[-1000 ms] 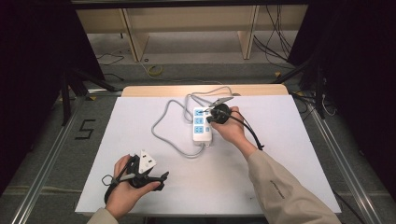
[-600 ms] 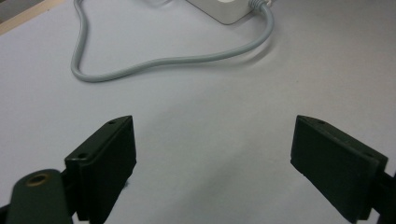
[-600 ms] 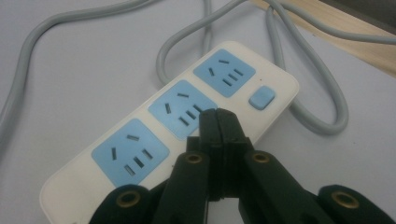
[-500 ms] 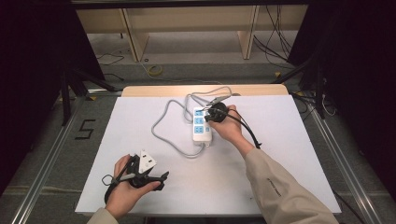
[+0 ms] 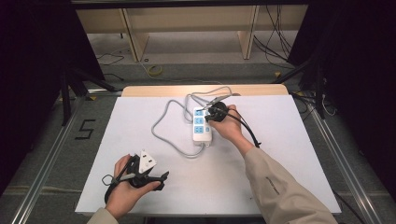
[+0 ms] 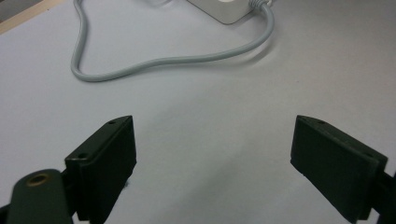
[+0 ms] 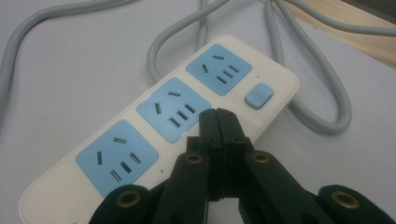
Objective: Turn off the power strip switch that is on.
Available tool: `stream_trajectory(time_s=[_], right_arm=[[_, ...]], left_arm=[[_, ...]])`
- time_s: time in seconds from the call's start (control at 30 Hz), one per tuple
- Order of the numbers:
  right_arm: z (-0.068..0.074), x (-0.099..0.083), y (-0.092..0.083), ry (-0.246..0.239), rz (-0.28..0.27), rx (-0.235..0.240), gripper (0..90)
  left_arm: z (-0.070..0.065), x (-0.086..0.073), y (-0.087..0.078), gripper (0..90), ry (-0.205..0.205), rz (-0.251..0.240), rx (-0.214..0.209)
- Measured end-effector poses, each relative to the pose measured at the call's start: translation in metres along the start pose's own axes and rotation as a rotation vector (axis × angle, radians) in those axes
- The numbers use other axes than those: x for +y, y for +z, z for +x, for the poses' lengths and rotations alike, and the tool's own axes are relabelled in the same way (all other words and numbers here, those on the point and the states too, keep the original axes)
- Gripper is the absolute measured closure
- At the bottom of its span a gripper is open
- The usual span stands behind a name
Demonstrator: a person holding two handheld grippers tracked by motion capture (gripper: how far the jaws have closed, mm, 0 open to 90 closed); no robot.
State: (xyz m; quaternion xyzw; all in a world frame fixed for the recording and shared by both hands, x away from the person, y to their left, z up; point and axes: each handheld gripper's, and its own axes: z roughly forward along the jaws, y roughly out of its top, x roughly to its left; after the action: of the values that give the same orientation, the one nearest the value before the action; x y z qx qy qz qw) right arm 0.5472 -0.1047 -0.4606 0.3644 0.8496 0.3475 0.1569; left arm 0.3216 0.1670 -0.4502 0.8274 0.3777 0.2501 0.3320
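Your right gripper point(image 7: 217, 114), jaws pressed together and empty, hovers over the white power strip point(image 5: 202, 125) lying mid-table, near its blue switch point(image 7: 258, 95). Your left gripper point(image 6: 212, 154) rests with jaws spread wide near the table's front edge. Risk: a slanted push may slide the strip or strike a socket point(image 7: 180, 108) instead. A "5" point(image 5: 85, 129) marks the floor; no brand is legible.

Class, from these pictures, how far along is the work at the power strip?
Done: nothing shows as switched yet. In hand: the right gripper, fingers shut and empty, hovers over the power strip near its blue button. Left: probably pressing that button. The left gripper rests open.
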Motion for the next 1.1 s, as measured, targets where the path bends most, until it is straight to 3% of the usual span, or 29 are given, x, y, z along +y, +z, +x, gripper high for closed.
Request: stream_trajectory(time_s=[0.1, 0.27, 0.63, 0.87, 1.1], right_arm=[[0.0005, 0.0019, 0.0003, -0.002, 0.017, 0.016, 90.0], [0.0021, 0.0041, 0.0006, -0.022, 0.033, 0.005, 90.0], [-0.0007, 0.0039, 0.0007, 0.006, 0.038, 0.022, 90.0], [0.0022, 0.0073, 0.0008, -0.026, 0.065, 0.003, 90.0], [0.0031, 0.0087, 0.0011, -0.024, 0.075, -0.002, 90.0]], left_arm=[[0.0, 0.0, 0.0, 13.7, 0.002, -0.001, -0.001], [-0.0003, 0.0, -0.0003, 13.7, 0.0, -0.004, 0.001], [-0.0005, 0.0, -0.0003, 13.5, 0.003, -0.003, 0.0], [-0.0007, 0.0001, -0.0004, 13.5, 0.001, -0.007, 0.0], [-0.001, 0.0003, -0.0006, 13.4, 0.0, -0.009, -0.001]])
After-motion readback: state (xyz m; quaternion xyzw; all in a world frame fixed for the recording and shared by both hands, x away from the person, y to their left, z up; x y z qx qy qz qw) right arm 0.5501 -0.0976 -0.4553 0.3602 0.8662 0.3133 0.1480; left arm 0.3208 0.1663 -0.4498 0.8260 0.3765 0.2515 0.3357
